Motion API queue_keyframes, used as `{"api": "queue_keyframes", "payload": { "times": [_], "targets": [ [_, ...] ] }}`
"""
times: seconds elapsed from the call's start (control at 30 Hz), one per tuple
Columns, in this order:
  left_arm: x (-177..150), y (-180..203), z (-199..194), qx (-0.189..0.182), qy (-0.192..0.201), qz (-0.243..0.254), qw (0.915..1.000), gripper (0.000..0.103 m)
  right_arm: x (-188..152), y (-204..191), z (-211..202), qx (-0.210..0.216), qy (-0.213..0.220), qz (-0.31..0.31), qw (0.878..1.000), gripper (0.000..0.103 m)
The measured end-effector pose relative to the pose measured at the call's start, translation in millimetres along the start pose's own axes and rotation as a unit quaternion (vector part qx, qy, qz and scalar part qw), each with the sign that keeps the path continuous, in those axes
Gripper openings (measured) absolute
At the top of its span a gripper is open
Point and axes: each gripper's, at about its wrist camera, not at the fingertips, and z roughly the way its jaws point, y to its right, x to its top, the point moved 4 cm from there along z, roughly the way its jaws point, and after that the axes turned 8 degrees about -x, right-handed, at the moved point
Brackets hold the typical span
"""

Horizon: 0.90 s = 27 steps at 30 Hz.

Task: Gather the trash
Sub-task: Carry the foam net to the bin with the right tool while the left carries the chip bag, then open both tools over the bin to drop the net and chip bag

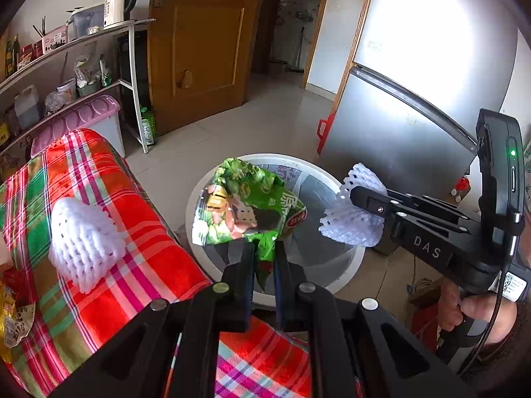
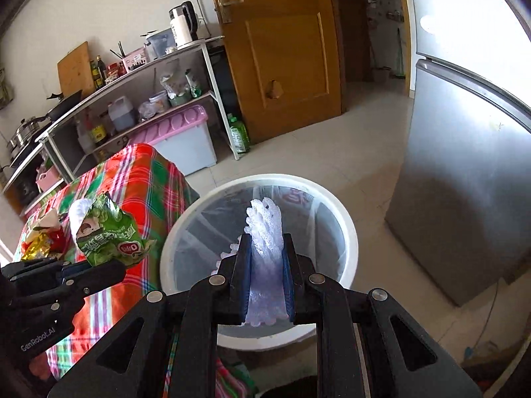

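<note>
both jaws are pinching trash over the white bin (image 2: 345,229)
left gripper (image 1: 264,248) is squeezing a green snack bag (image 1: 249,205); right gripper (image 2: 265,242) is squeezing a white foam net (image 2: 265,229)

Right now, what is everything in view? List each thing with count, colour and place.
snack wrapper: one, green, in left jaws over the bin
foam net: one, white, in right jaws over the bin
second foam net: one, white, on the cloth
trash bin: one, white, on the floor
plaid cloth: one, red-green, covering the table
fridge: one, silver, right
door: one, brown, behind
left gripper: shut
right gripper: shut
</note>
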Motion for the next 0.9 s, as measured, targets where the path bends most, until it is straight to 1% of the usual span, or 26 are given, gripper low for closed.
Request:
{"api": "queue_keyframes", "payload": {
  "times": [0.13, 0.23, 0.37, 0.4, 0.47, 0.5, 0.53, 0.63, 0.73, 0.77, 0.8, 0.83, 0.9],
  "targets": [
    [2, 4, 20, 0.01, -0.02, 0.0, 0.9998, 0.011, -4, 6, 21, -0.009, -0.021, -0.003, 1.0, 0.017],
    [3, 5, 30, 0.009, -0.031, 0.004, 0.9995, 0.011, -4, 6, 34, -0.012, -0.033, -0.007, 0.999, 0.018],
    [2, 3, 42, 0.016, -0.042, -0.003, 0.999, 0.013, -6, 6, 50, -0.018, -0.042, -0.018, 0.999, 0.022],
    [1, 4, 42, 0.013, -0.043, -0.004, 0.999, 0.015, -7, 6, 52, -0.018, -0.045, -0.019, 0.999, 0.024],
    [1, 3, 45, 0.01, -0.05, -0.008, 0.9987, 0.029, -9, 10, 56, -0.022, -0.05, -0.019, 0.998, 0.03],
    [1, 3, 45, 0.01, -0.05, -0.009, 0.9987, 0.032, -10, 11, 58, -0.022, -0.052, -0.02, 0.998, 0.035],
    [0, 3, 45, 0.01, -0.051, -0.012, 0.9986, 0.038, -11, 12, 60, -0.022, -0.053, -0.02, 0.998, 0.04],
    [0, 3, 45, 0.011, -0.05, -0.013, 0.9986, 0.047, -11, 13, 61, -0.025, -0.053, -0.018, 0.998, 0.048],
    [1, 2, 45, 0.017, -0.05, -0.019, 0.9984, 0.048, -11, 14, 60, -0.029, -0.049, -0.016, 0.998, 0.052],
    [2, 0, 44, 0.018, -0.049, -0.019, 0.9985, 0.05, -10, 15, 59, -0.03, -0.05, -0.015, 0.998, 0.052],
    [3, -1, 42, 0.018, -0.046, -0.019, 0.9986, 0.054, -10, 14, 57, -0.03, -0.05, -0.013, 0.998, 0.052],
    [3, -2, 39, 0.019, -0.044, -0.022, 0.9986, 0.063, -10, 15, 55, -0.027, -0.047, -0.011, 0.998, 0.052],
    [3, -3, 31, 0.018, -0.035, -0.024, 0.9989, 0.065, -9, 14, 51, -0.027, -0.042, -0.009, 0.999, 0.052]
  ]
}}
